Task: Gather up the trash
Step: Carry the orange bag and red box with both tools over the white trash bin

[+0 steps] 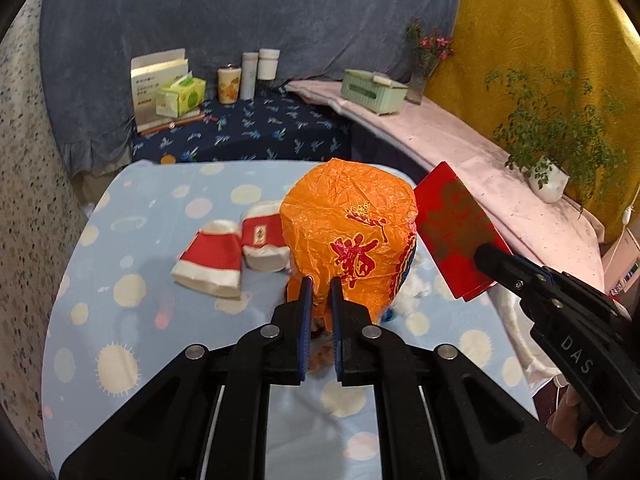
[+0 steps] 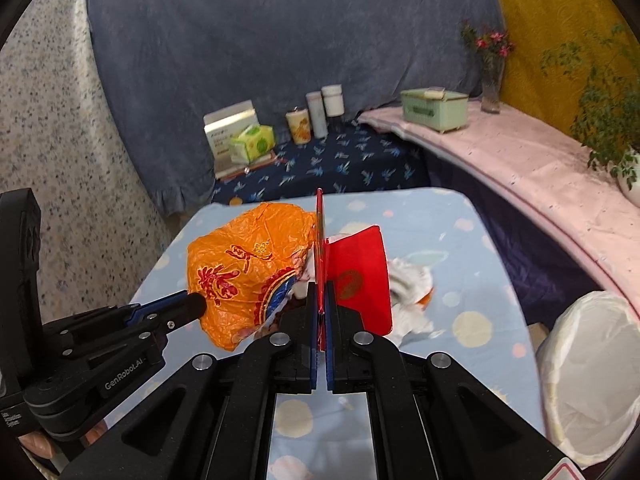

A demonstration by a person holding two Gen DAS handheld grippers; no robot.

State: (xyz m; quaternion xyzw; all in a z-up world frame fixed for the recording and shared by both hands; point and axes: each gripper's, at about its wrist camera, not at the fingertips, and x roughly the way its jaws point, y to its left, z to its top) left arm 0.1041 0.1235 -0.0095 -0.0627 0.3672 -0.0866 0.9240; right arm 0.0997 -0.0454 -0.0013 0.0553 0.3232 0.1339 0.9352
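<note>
My left gripper (image 1: 321, 285) is shut on the lower edge of a crinkled orange plastic bag (image 1: 348, 232) with red print, held up over the table. In the right wrist view that bag (image 2: 248, 268) hangs at the left with the left gripper (image 2: 198, 304) pinching its side. My right gripper (image 2: 321, 294) is shut on a folded red paper card (image 2: 362, 276), one leaf edge-on between the pads. The left wrist view shows the card (image 1: 456, 232) lifted at the right in the right gripper (image 1: 482, 257). Two crushed red-and-white paper cups (image 1: 212, 260) (image 1: 262, 236) and crumpled white tissue (image 2: 412, 284) lie on the table.
The table (image 1: 140, 220) has a light blue dotted cloth. A bin with a white liner (image 2: 596, 372) stands at its right. Behind it, a dark blue shelf holds a tissue pack (image 1: 180, 98), a box and cups. A pink ledge carries a green box (image 1: 374, 90), a vase and a potted plant (image 1: 548, 152).
</note>
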